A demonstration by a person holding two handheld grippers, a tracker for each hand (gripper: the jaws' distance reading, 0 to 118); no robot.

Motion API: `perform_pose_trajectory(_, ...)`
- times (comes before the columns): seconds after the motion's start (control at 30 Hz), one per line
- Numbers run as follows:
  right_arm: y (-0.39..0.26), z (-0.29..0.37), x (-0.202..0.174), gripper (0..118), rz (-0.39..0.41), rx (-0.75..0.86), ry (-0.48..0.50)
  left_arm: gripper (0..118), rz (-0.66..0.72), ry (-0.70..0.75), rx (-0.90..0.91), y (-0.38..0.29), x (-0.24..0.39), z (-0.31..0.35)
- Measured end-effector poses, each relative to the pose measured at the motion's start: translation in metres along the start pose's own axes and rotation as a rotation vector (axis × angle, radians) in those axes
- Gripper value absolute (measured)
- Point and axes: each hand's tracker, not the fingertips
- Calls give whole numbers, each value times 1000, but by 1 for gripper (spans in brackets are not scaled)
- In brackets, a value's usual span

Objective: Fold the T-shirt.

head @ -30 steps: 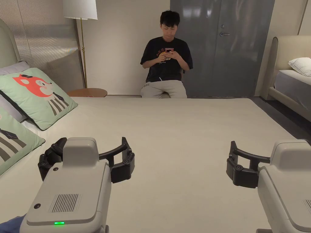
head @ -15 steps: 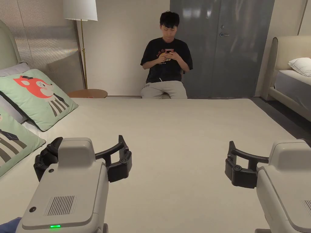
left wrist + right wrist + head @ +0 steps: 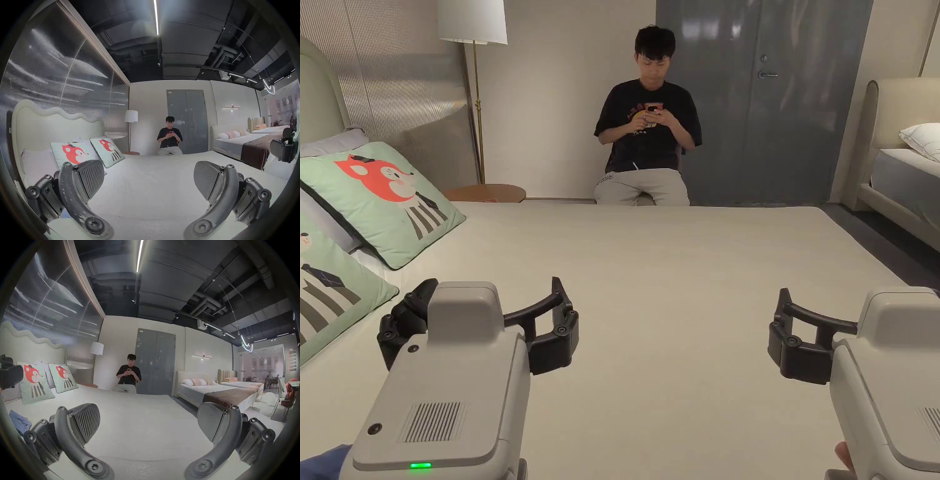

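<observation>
A crumpled blue T-shirt (image 3: 19, 421) lies on the bed's near left part, behind and left of both grippers. A corner of it shows at the bottom left of the head view (image 3: 319, 462). My left gripper (image 3: 487, 294) hovers open over the cream bed (image 3: 675, 281), its ribbed pads (image 3: 90, 178) wide apart with nothing between them. My right gripper (image 3: 862, 306) hovers open at the right, also empty (image 3: 146, 421). Each gripper view catches the other gripper at its edge: the right gripper (image 3: 284, 149), the left gripper (image 3: 9, 378).
Two fox-print cushions (image 3: 387, 194) lean at the bed's left by the headboard. A person (image 3: 650, 137) sits past the far edge of the bed, holding a phone. A floor lamp (image 3: 472, 25) and a round side table (image 3: 484, 192) stand at the back left. A second bed (image 3: 906, 181) is at the right.
The head camera has shifted a little. Both grippers stay open over the bed at about the same places.
</observation>
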Motion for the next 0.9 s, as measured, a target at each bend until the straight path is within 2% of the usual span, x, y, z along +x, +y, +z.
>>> perform_pose_trajectory(0.13, 2, 3, 4, 118, -40, 18, 78, 110, -3, -1, 2, 0, 0, 0)
perform_pose_trajectory(0.27, 6, 3, 1, 118, -40, -1, 58, 110, -1, -4, 1, 1, 1, 0)
perform_pose_trajectory(0.4, 10, 3, 7, 118, -107, -69, 94, 110, -6, -4, 5, 3, 1, 2)
perform_pose_trajectory(0.47, 13, 3, 3, 118, -77, -84, 8, 110, -4, -3, 5, 4, 1, 2)
perform_pose_trajectory(0.53, 10, 0, 2, 118, -27, -90, -24, 110, 0, -3, 3, 3, 0, 1)
perform_pose_trajectory(0.7, 15, 2, 6, 118, -56, -105, 10, 110, -5, 0, -1, 2, 1, 1)
perform_pose_trajectory(0.77, 15, 2, 3, 118, -51, -93, -30, 110, -3, -1, -4, 1, 1, 0)
perform_pose_trajectory(0.9, 14, 2, 3, 118, -47, -83, -19, 110, -1, -4, -4, 1, 1, 1)
